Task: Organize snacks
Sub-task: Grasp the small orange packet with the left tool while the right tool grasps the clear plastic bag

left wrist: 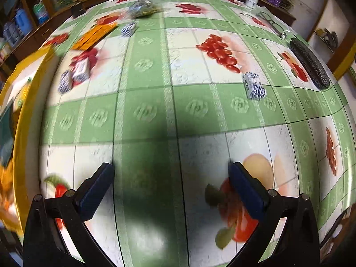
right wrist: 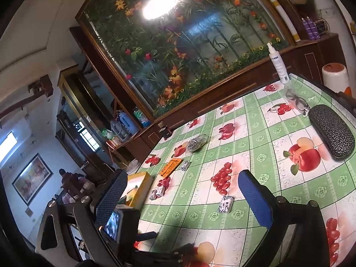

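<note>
Small snack packets lie scattered on a table with a green fruit-print cloth [left wrist: 155,111]. My left gripper [left wrist: 171,189] hangs open over bare cloth near the front, holding nothing. A black-and-white packet [left wrist: 253,85] lies ahead to its right. Far left are another black-and-white packet [left wrist: 65,82] beside a red-and-white one [left wrist: 81,70], then an orange packet [left wrist: 94,35], a third patterned packet [left wrist: 128,30] and a clear bag of greenish snacks [left wrist: 142,7]. A yellow box [left wrist: 26,111] stands at the left edge. My right gripper [right wrist: 184,198] is open and empty, above the nearest packet [right wrist: 225,204].
A dark textured glasses case [right wrist: 331,131], spectacles [right wrist: 296,99] and a white spray bottle [right wrist: 277,64] sit at the table's far right. A wooden cabinet with a flower picture [right wrist: 178,55] backs the table. A black device with a small screen [right wrist: 115,222] is low left. A person [right wrist: 69,182] is far off.
</note>
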